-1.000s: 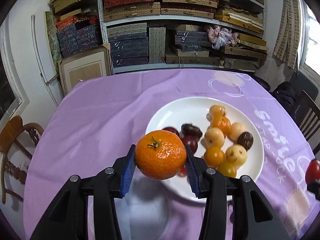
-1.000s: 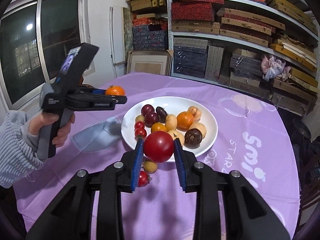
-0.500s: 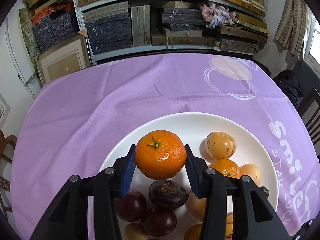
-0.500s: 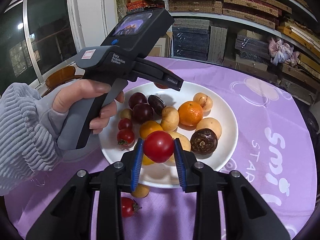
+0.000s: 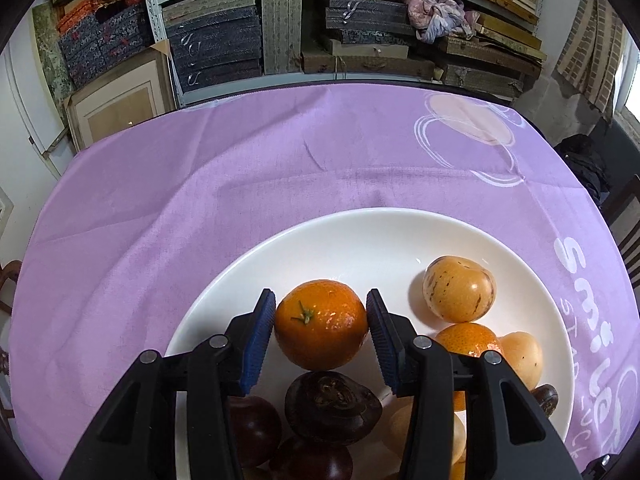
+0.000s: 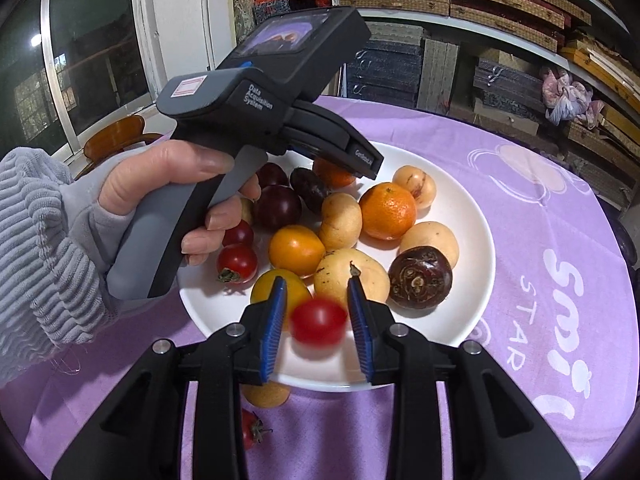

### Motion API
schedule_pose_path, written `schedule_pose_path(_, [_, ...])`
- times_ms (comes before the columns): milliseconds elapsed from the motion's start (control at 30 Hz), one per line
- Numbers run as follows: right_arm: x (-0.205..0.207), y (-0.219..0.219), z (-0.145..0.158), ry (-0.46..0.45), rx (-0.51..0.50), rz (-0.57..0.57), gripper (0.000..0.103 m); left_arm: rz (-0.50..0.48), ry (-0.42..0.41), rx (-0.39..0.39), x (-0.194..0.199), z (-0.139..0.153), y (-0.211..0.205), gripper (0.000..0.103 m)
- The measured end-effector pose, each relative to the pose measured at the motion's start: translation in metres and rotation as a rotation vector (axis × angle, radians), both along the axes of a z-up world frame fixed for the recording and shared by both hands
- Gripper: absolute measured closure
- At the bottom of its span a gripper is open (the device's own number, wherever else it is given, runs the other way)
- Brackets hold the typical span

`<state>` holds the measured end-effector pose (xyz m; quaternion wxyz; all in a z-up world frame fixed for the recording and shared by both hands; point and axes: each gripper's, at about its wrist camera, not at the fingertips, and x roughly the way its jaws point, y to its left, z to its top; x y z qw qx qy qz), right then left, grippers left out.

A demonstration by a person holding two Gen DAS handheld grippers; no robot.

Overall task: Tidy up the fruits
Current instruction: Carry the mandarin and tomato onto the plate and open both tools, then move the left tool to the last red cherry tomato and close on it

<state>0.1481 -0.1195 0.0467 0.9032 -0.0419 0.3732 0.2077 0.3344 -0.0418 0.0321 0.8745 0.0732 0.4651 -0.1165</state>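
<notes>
- The right gripper [image 6: 318, 322] is opening its jaws; the red tomato [image 6: 318, 322], clamped a moment ago, now blurs loose between the pads over the white plate's [image 6: 472, 200] near rim
- The left gripper [image 5: 321, 326], lower than before, still clenches the mandarin [image 5: 321, 324] above the plate's dark fruits

The red tomato [image 6: 319, 322] is motion-blurred — dark fruits [image 5: 256, 430] sit half-hidden behind the left tool [image 5: 321, 336].

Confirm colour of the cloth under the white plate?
Plain purple tablecloth with white lettering and a white-outlined design near one edge; clearest in the left wrist view.
</notes>
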Motion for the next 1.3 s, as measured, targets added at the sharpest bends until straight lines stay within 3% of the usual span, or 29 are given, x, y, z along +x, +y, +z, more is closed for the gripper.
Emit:
schedule_pose_path(167, [-0.005,-0.001,0.006,-0.025,0.014,0.012,0.069,-0.001,-0.031,-0.005,-0.006,0.014,-0.001,0.055])
schedule_pose_path(333, [-0.029,-0.017,0.052,-0.146,0.060,-0.003,0.066,0.004,-0.098,-0.006,-0.025,0.049,0.009,0.055])
schedule_pose_path(500, [-0.070,-0.035,0.093,-0.271,0.067,-0.030,0.039,0.002,-0.172,-0.020,-0.068,0.090,0.030,0.054])
schedule_pose_path(633, [-0.109,-0.046,0.096,-0.348,0.061,-0.067,0.006,0.034,-0.226,-0.017,-0.119,0.105,0.052,0.035])
schedule_pose_path(767, [-0.134,-0.059,0.084,-0.373,0.068,-0.103,0.004,0.048,-0.239,-0.006,-0.177,0.096,0.070,0.030])
schedule_pose_path(933, [-0.137,-0.087,0.053,-0.318,0.112,-0.202,0.004,0.096,-0.184,-0.041,-0.237,0.057,0.083,0.030])
schedule_pose_path(1067, [-0.128,-0.117,0.032,-0.265,0.158,-0.316,0.004,0.077,-0.161,-0.047,-0.267,0.030,0.067,0.030])
schedule_pose_path(1300, [-0.118,-0.171,0.018,-0.159,0.410,-0.437,0.004,0.023,-0.171,0.018,-0.276,0.008,0.013,0.030])
